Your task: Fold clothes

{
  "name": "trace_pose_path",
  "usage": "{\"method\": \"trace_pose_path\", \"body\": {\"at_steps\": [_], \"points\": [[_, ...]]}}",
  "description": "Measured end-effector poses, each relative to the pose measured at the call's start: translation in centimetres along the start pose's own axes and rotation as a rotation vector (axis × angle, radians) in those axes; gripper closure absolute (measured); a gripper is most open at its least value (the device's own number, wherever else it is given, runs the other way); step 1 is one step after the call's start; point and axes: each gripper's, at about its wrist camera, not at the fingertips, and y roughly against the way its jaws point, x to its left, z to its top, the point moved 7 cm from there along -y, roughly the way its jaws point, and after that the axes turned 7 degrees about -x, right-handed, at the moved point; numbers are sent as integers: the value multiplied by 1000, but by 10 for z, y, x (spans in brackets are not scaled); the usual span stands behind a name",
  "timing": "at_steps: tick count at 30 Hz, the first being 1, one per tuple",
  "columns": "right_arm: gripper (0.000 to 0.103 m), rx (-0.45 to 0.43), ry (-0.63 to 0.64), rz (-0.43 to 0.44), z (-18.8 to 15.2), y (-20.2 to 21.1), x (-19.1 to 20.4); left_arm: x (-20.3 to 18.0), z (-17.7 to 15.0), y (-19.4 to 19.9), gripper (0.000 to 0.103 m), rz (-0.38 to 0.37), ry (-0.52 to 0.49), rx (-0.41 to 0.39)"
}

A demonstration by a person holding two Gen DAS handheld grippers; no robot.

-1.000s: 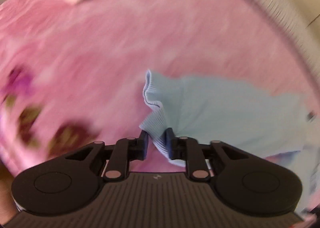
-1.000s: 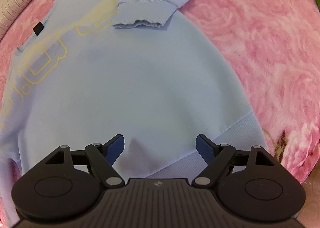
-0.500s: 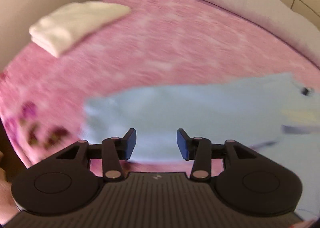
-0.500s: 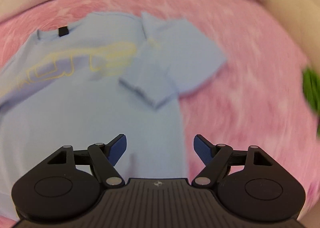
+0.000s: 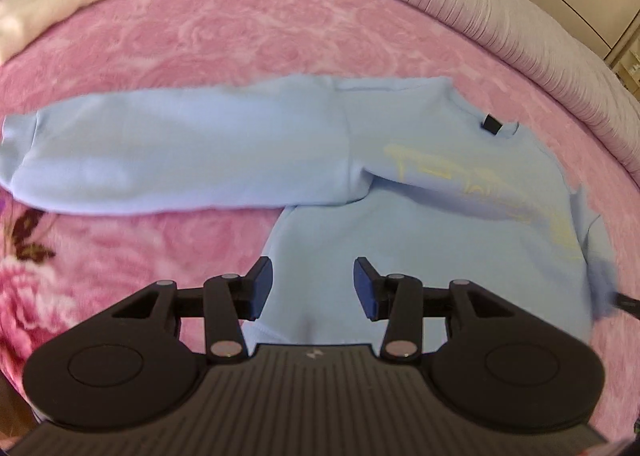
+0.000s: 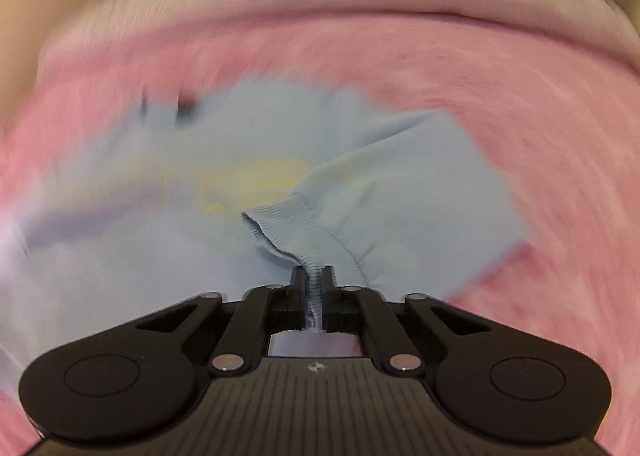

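A light blue sweatshirt (image 5: 440, 223) with yellow lettering lies flat on the pink bed cover. In the left wrist view one sleeve (image 5: 180, 151) stretches out flat to the left. My left gripper (image 5: 314, 286) is open and empty, just above the sweatshirt's lower body near its left edge. In the right wrist view, which is blurred, my right gripper (image 6: 316, 284) is shut on the ribbed cuff (image 6: 296, 228) of the other sleeve (image 6: 408, 183), which is folded over the chest.
The pink floral blanket (image 5: 200, 35) covers the bed. A folded white garment (image 5: 48, 3) lies at the far left. A grey ribbed bed edge (image 5: 500, 15) runs along the back right, with a wall beyond.
My left gripper let go of the left sleeve cuff, opened and pulled back over the body. My right gripper moved from the hem to the folded sleeve and shut on its cuff.
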Motion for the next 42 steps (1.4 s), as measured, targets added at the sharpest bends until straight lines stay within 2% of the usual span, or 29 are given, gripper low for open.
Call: {"method": "trace_pose_path", "body": {"at_steps": [4, 6, 8, 12, 13, 15, 17, 19, 21, 25, 29, 31, 34, 36, 38, 40, 41, 42], "points": [[102, -153, -518, 41, 25, 107, -99, -7, 14, -4, 64, 2, -13, -7], [101, -209, -723, 2, 22, 150, -148, -12, 18, -8, 64, -6, -14, -4], [101, -219, -906, -59, 6, 178, -195, -17, 21, -13, 64, -17, -13, 1], [98, -137, -1011, -313, -36, 184, -260, -30, 28, -23, 64, -43, -38, -2], [94, -83, -1025, -398, -50, 177, -271, -32, 31, -26, 64, -47, -52, -4], [77, 19, -1041, -556, -74, 166, -291, -33, 39, -34, 64, -54, -72, -6], [76, 61, -988, -624, -81, 156, -290, -31, 53, -42, 63, -62, -92, -12], [71, 34, -864, -548, -58, 134, -267, -30, 71, -52, 62, -74, -118, -22], [58, 25, -719, -469, -32, 106, -235, -28, 92, -65, 61, -93, -145, -31], [57, 55, -417, -280, 24, 29, -157, -29, 131, -104, 58, -147, -194, -27], [52, 146, -227, -87, 60, -52, -74, -32, 161, -153, 57, -194, -256, 15], [50, 174, -115, -25, 76, -90, -34, -33, 171, -175, 54, -205, -290, 33], [48, 180, 19, 5, 93, -136, 9, -35, 173, -208, 48, -223, -356, 81], [35, 171, 86, 24, 106, -166, 32, -35, 174, -229, 48, -236, -401, 117], [32, 152, 148, 27, 117, -188, 43, -31, 169, -244, 51, -223, -437, 139], [30, 140, 207, 15, 125, -207, 51, -30, 163, -250, 60, -237, -457, 145], [27, 139, 228, 11, 127, -216, 54, -31, 162, -251, 65, -249, -465, 140], [27, 143, 240, 9, 130, -225, 53, -32, 163, -251, 81, -263, -473, 130]]}}
